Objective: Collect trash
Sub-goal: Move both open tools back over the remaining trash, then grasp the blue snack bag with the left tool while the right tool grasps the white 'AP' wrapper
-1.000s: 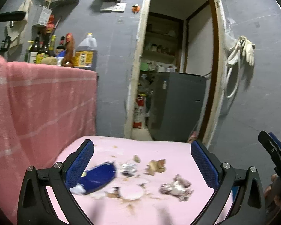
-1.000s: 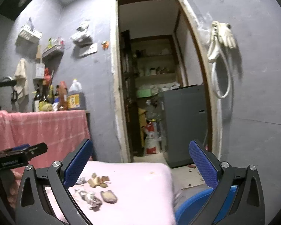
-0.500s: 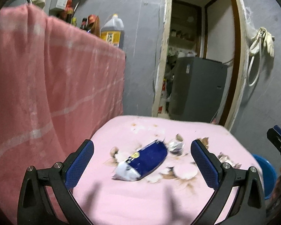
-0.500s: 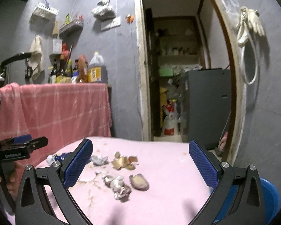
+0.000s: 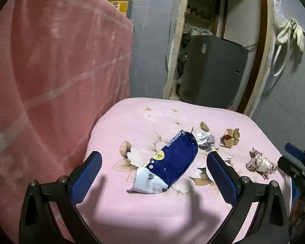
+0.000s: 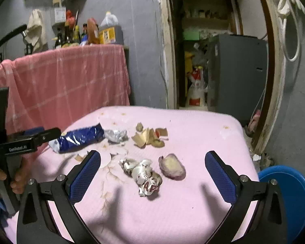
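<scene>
Trash lies on a pink-covered table (image 5: 152, 213). A blue snack wrapper (image 5: 172, 160) lies flat, just beyond my open left gripper (image 5: 154, 172); it also shows in the right wrist view (image 6: 81, 137). A crumpled white-and-red wrapper (image 6: 144, 174) lies between the fingers of my open right gripper (image 6: 152, 174), with a purple-rimmed peel (image 6: 172, 167) beside it. A silver foil ball (image 6: 114, 135) and brown scraps (image 6: 149, 139) lie farther back. Both grippers are empty.
A blue bin (image 6: 288, 195) stands on the floor right of the table. A pink cloth (image 5: 50, 71) hangs on the left, with bottles (image 6: 87, 34) above it. A doorway with a grey cabinet (image 5: 211, 71) is behind the table.
Both grippers have tilted down and moved closer to the table. The blue wrapper is now centred before the left gripper and the crumpled wrapper before the right.
</scene>
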Tool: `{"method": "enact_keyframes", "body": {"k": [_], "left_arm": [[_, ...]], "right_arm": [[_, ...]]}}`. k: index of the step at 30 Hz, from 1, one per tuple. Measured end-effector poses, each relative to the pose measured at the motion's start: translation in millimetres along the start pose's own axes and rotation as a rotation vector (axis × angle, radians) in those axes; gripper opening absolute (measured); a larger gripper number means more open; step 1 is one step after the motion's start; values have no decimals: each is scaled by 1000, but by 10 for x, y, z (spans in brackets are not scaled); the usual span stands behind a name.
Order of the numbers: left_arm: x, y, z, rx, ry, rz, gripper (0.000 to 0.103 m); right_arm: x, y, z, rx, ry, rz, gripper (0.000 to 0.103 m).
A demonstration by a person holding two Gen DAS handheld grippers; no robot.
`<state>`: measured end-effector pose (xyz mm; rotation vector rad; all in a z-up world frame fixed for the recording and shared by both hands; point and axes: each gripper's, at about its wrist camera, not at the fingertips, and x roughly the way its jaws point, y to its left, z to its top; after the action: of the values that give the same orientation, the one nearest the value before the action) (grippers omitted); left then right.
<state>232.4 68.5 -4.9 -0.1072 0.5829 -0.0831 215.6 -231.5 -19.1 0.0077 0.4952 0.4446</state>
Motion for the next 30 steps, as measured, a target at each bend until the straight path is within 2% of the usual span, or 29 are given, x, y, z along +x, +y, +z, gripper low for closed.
{"method": "enact_keyframes", "body": {"k": [2,6,8,9,12,14,15,21,22,24,26,28,30], "left_arm": [[30,-20,20,17,5,-9,101],[134,-43,57,58,30,-21,100],[207,-37,70,73,55,-28,93],[248,-29,72,75,71,-38,92],[341,1,70,65,116,-75,84],[381,-4,57,70,138,-97,72],[392,-14,50,74,146,-103,70],[443,-91,20,99,193,-137,44],[440,-102,14,101,196,-138,37],[425,-116,8,97,201,-144,34],[421,-133,7,94,204,-151,27],[406,-160,0,94,209,-154,21],[385,-180,-6,86,219,-159,18]], "right_arm": [[50,32,-19,-14,30,11,101],[143,66,-53,-32,82,35,86],[178,77,-62,-35,98,44,83],[191,79,-64,-36,104,53,77],[251,84,-78,-35,136,61,70],[272,80,-78,-30,147,73,63],[279,76,-80,-28,151,76,60],[337,73,-92,-24,181,93,58],[343,75,-93,-25,184,93,58],[347,79,-100,-26,189,92,51],[356,78,-101,-22,195,95,49],[352,65,-110,-15,202,100,43],[346,58,-121,-15,218,104,31]]}}
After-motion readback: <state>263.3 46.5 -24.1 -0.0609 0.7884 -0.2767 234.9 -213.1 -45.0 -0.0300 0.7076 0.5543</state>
